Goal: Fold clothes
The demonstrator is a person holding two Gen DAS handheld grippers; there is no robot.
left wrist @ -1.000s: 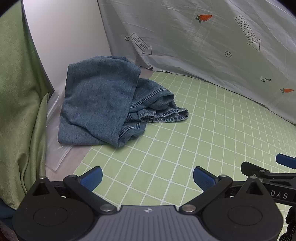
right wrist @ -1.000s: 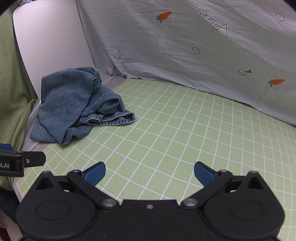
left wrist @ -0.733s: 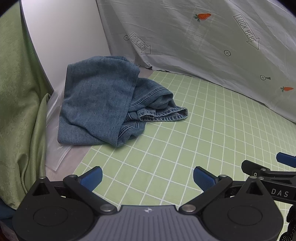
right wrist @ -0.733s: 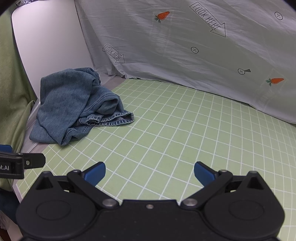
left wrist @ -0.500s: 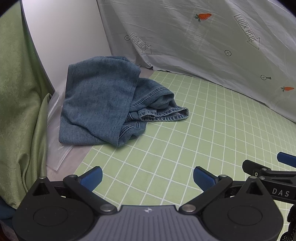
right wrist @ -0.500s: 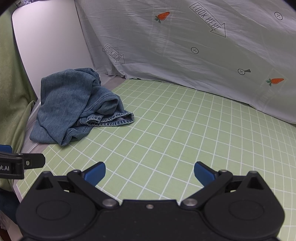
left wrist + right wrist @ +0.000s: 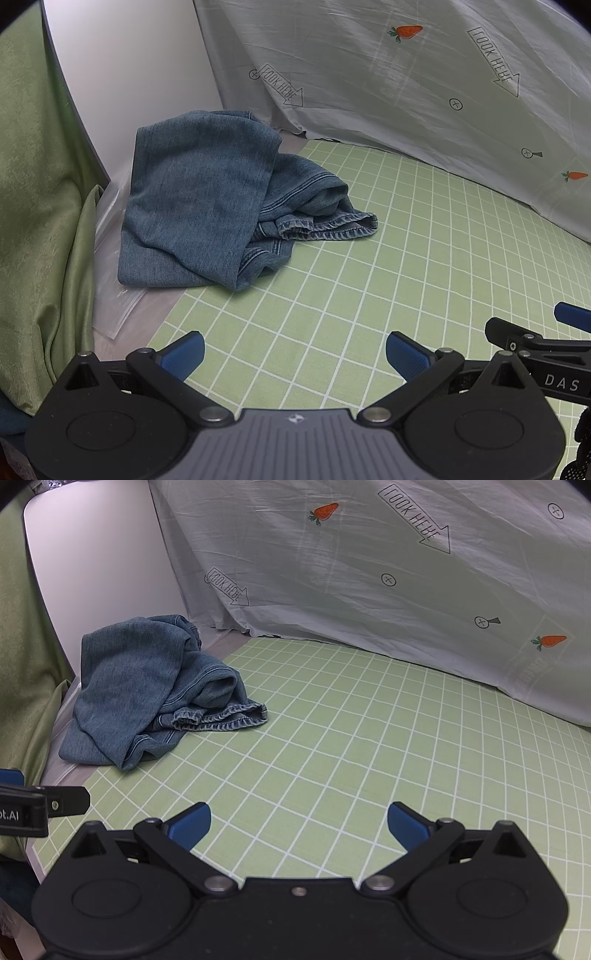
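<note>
Pale green gridded mat point(image 7: 424, 258) covers the table, with a grey printed sheet point(image 7: 369, 590) hung behind and a crumpled blue denim garment point(image 7: 199, 206) heaped at the mat's far left corner, partly on clear plastic film point(image 7: 110, 314). Both the left gripper point(image 7: 295, 354) and right gripper point(image 7: 299, 821) hover over bare mat well short of the heap, fingers spread wide and holding nothing. Denim looks thick, heavyish and limp rather than slippery, so the stitched hem point(image 7: 332, 227) lying toward the mat's middle seems the firmest place to pinch.
</note>
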